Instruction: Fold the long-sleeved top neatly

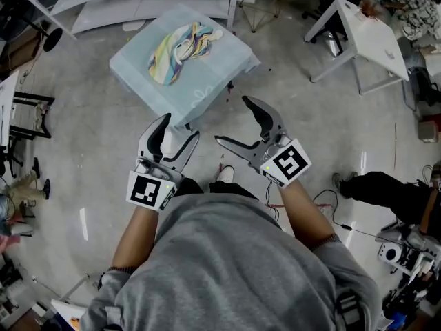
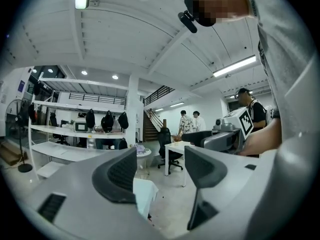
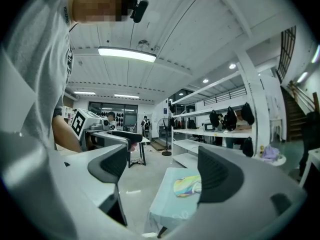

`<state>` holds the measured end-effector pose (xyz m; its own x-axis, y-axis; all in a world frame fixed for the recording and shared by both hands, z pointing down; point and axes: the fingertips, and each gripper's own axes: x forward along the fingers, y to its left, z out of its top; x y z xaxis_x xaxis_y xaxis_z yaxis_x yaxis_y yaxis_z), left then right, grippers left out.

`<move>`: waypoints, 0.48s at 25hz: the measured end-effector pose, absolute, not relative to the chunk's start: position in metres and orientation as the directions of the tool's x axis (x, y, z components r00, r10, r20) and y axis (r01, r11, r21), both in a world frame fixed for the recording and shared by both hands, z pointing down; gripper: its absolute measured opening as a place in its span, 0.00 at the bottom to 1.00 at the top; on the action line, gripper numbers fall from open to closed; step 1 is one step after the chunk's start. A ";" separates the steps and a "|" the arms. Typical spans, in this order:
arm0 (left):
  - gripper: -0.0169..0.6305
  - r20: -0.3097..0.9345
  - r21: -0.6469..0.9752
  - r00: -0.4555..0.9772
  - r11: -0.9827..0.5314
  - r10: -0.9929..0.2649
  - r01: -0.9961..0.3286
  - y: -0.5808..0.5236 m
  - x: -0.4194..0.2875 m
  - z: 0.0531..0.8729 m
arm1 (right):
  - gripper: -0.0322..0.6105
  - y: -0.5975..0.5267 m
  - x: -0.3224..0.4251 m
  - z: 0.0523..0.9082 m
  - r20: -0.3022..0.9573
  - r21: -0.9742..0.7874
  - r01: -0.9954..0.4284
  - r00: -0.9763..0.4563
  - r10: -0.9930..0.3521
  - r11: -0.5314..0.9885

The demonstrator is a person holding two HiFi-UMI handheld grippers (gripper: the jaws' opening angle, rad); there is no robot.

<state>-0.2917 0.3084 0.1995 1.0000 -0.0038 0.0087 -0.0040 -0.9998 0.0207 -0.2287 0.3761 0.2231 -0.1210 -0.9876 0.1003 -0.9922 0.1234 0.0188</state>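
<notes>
While top (image 1: 180,49) bunched, left claw (image 1: 182,125), right claw (image 1: 231,119) agape.

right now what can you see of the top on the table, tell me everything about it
The top is soft fabric in pastel swirls of yellow, teal, white and purple. It lies crumpled in an unfolded heap, its sleeves impossible to pick out, near the middle of the table, resting on the pale blue cover. Nothing else touches it: the left gripper and right gripper hang open and empty, apart from it.
</notes>
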 end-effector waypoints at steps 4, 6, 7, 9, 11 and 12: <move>0.53 0.014 0.013 1.000 -1.000 -0.024 -0.024 0.318 -0.275 0.204 | 0.75 0.388 -0.210 0.229 0.106 0.010 -0.992 -0.126 -0.986 0.128; 0.54 0.023 0.013 0.999 -1.000 -0.024 -0.024 0.320 -0.265 0.208 | 0.75 0.392 -0.200 0.232 0.107 0.005 -0.992 -0.124 -0.987 0.125; 0.54 0.026 0.015 0.999 -1.000 -0.024 -0.025 0.320 -0.260 0.209 | 0.75 0.393 -0.195 0.233 0.107 0.002 -0.992 -0.123 -0.987 0.124; 0.55 0.026 0.019 0.999 -0.999 -0.027 -0.027 0.318 -0.250 0.210 | 0.76 0.392 -0.186 0.236 0.108 -0.003 -0.993 -0.121 -0.987 0.121; 0.56 0.025 0.021 0.999 -0.999 -0.027 -0.027 0.313 -0.240 0.211 | 0.76 0.387 -0.178 0.235 0.098 -0.004 -0.993 -0.114 -0.989 0.114; 0.56 0.026 0.020 0.999 -0.999 -0.025 -0.026 0.311 -0.235 0.212 | 0.77 0.383 -0.173 0.234 0.088 -0.005 -0.994 -0.109 -0.990 0.109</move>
<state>-0.2351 0.3106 0.2122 0.9993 -0.0255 0.0257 -0.0260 -0.9995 0.0203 -0.1730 0.3830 0.2338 -0.1091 -0.9901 0.0881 -0.9940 0.1091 -0.0048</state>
